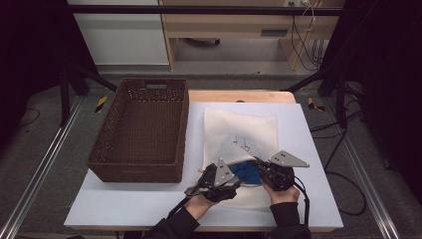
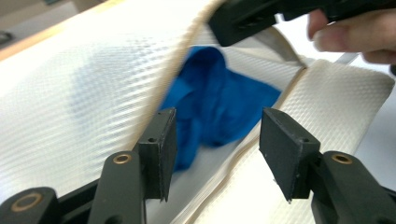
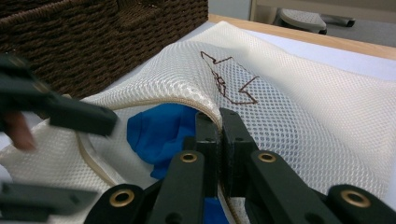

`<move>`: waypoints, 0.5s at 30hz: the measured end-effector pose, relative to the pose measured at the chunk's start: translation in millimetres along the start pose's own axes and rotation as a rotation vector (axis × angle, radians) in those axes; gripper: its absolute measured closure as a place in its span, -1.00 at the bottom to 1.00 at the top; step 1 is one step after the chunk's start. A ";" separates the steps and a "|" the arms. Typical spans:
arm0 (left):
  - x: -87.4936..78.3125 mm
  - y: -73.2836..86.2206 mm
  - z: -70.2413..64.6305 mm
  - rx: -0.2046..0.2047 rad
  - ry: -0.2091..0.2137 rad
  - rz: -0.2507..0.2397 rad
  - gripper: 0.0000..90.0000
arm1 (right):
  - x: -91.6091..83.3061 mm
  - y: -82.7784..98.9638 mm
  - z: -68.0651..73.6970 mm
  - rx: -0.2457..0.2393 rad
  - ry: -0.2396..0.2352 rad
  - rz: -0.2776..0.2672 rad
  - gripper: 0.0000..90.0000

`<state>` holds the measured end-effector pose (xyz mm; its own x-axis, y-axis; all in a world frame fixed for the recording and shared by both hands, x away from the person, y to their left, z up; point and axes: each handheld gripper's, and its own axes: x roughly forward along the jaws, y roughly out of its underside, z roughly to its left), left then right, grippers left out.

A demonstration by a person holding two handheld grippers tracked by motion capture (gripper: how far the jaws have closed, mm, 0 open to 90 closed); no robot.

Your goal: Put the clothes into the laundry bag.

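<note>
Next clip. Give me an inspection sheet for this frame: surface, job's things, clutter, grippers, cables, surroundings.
Surface: white board on a wooden table.
Job's things: white mesh bag lying flat, its near edge lifted open; blue cloth inside the opening; brown wicker basket left of the bag, nothing seen inside.
Clutter: nothing seen.
Grippers: right gripper shut on the bag's upper rim, holding it up; left gripper open at the opening, jaws either side of the cloth.
Cables: one trails from the right gripper toward the person; more on the floor at right.
Surroundings: dark frame rails, wooden furniture behind.
</note>
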<state>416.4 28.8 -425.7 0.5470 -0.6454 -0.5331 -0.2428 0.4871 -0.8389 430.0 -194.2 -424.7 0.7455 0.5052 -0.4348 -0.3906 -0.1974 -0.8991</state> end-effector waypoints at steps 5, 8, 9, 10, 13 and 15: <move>-26.9 7.3 12.9 -0.005 -0.049 -0.004 0.01 | -1.7 3.4 1.0 -0.001 -0.007 0.021 0.82; -41.4 16.6 22.5 -0.020 -0.072 -0.002 0.01 | -3.5 5.2 3.8 -0.011 -0.009 0.024 0.69; -43.9 19.2 24.3 -0.025 -0.078 -0.002 0.01 | -3.9 5.8 4.7 -0.012 -0.009 0.027 0.65; -47.3 23.7 27.0 -0.027 -0.082 0.005 0.01 | -4.4 6.4 5.6 -0.010 -0.008 0.028 0.60; -51.8 35.3 32.3 -0.037 -0.100 0.029 0.01 | -5.7 9.7 7.6 -0.010 -0.013 0.037 0.45; -52.9 42.5 35.0 -0.047 -0.102 0.046 0.01 | -7.6 11.7 9.5 -0.011 -0.011 0.036 0.34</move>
<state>405.2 104.2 -429.3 0.6126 -0.5587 -0.5591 -0.3054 0.4851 -0.8194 414.7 -192.4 -431.5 0.7249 0.5068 -0.4666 -0.4115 -0.2246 -0.8833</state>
